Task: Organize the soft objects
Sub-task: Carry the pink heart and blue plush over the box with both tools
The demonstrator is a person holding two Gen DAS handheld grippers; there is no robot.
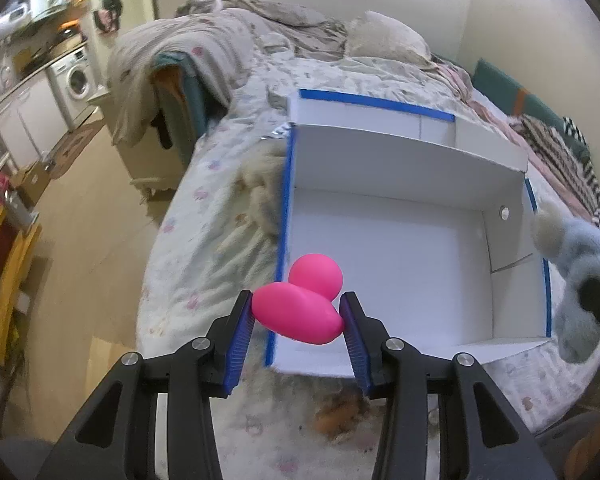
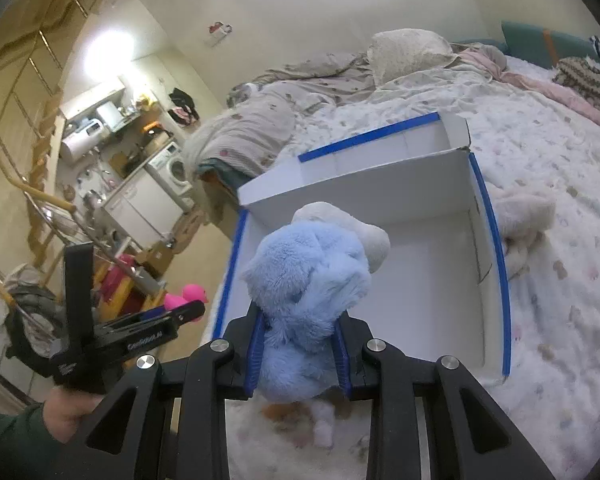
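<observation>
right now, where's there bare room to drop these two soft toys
The white box is bare inside: its whole floor between the blue-taped walls is free. The left gripper holds the pink duck over its near left edge; the right gripper holds the blue plush. Outside the right wall a cream plush crowds the bed.

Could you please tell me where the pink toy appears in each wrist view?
Left wrist: pink toy at lower centre, clamped in the left hand-held gripper.
Right wrist: pink toy small at lower left, beyond that gripper.
Shared landmark: the blue-edged white box.
</observation>
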